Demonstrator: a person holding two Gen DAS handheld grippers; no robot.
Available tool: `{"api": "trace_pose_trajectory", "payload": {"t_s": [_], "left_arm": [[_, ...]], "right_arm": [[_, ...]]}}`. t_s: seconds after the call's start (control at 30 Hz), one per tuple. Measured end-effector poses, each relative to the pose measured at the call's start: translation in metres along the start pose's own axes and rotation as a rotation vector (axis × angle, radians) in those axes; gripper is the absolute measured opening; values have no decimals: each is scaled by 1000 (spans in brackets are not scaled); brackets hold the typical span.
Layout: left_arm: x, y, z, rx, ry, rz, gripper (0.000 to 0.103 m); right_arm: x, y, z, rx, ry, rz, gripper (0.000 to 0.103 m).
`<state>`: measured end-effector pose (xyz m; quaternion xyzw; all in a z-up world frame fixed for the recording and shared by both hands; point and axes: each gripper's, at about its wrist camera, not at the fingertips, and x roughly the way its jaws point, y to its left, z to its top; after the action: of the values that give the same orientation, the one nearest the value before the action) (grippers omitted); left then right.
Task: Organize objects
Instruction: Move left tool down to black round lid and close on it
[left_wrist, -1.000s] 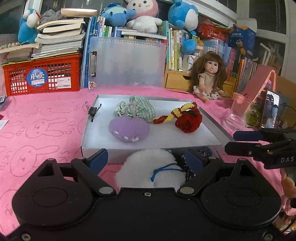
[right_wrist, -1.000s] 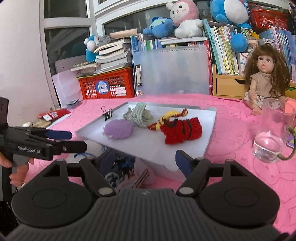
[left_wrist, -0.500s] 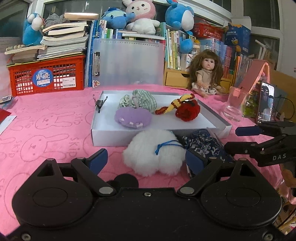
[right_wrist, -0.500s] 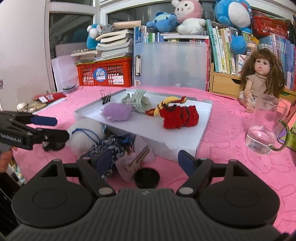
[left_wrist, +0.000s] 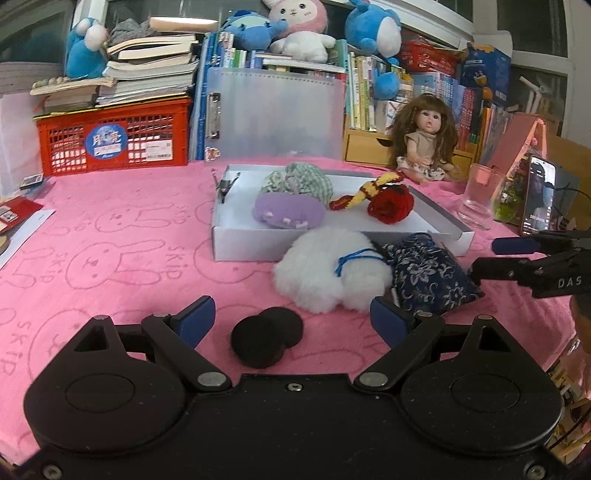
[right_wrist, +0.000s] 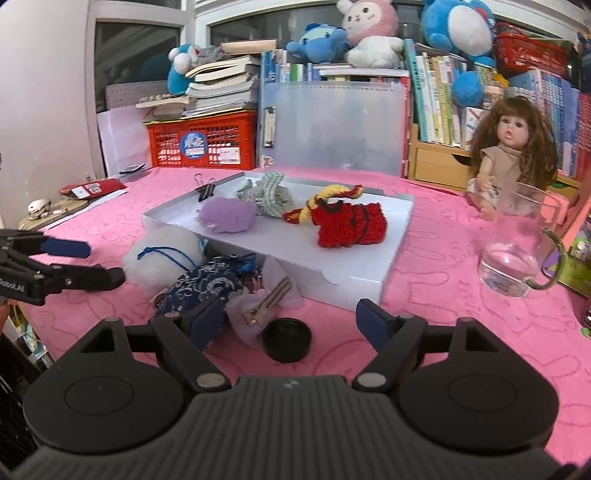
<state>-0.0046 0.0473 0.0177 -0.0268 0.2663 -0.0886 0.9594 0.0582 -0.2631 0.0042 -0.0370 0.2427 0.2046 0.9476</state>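
Both tools, left tool (left_wrist: 293, 319) and right tool (right_wrist: 291, 317), hang wide apart, gripping nothing.

Fluffy pouch (left_wrist: 328, 271) and patterned pouch (left_wrist: 428, 273) before the tray (left_wrist: 236, 251), knitted toys (left_wrist: 388, 203) inside, doll (left_wrist: 424, 144) behind

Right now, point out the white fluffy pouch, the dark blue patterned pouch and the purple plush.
white fluffy pouch (left_wrist: 317, 269): left wrist view, on the fur left of its blue cord.
dark blue patterned pouch (left_wrist: 428, 275): left wrist view, middle of the fabric.
purple plush (right_wrist: 227, 214): right wrist view, centre of its body, in the tray.
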Motion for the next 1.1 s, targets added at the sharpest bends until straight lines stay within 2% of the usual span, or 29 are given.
{"api": "trace_pose_trajectory", "payload": {"t_s": [0.17,0.33,0.7,1.1], "left_arm": [[-3,8,-5,-33,9,11,81],[-4,13,-8,-57,17,12,73],[-2,14,-12,-65,32,20,62],[-1,15,-13,-59,27,31,55]], "right_arm": [[-2,-7,-3,20,0,-44,87],[3,-5,-8,-22,36,-112,87],[12,13,-14,-111,75,-96,87],[14,11,-14,-80,83,-76,87]]}}
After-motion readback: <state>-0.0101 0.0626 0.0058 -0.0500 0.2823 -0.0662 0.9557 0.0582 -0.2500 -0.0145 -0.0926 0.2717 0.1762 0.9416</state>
